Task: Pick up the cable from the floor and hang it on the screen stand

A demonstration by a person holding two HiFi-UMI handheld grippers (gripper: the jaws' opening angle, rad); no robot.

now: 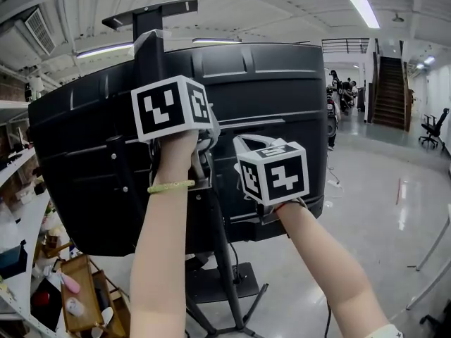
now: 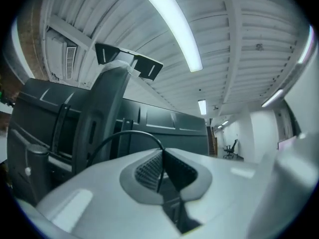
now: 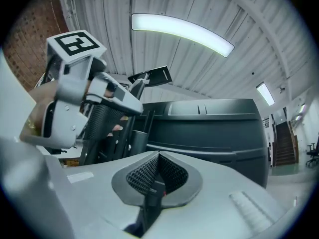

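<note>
Two claws are raised against the back of the screen, and both are closed. Nearest to me, in the left gripper view, the left gripper (image 2: 162, 156) has its ribbed pads pinched on the thin black cable (image 2: 131, 131). It comes out of the tips, rises toward 11 o'clock, arcs over and drops away at 8 o'clock toward the post of the screen stand (image 2: 102, 108). So the cable sits right in that claw, up off the ground, with its loop just beside the post; whether the loop touches the post I cannot tell. The right gripper (image 3: 158, 158) has its pads pressed together, tip to tip; from its camera the left gripper hangs at 10 o'clock against the stand. In the head view the right gripper is at 4 o'clock of the left one, close by. Behind both is the dark back of the screen (image 1: 275, 83), and beyond it, at 3 o'clock, shiny floor (image 1: 373, 217) and a staircase (image 1: 391, 83).
</note>
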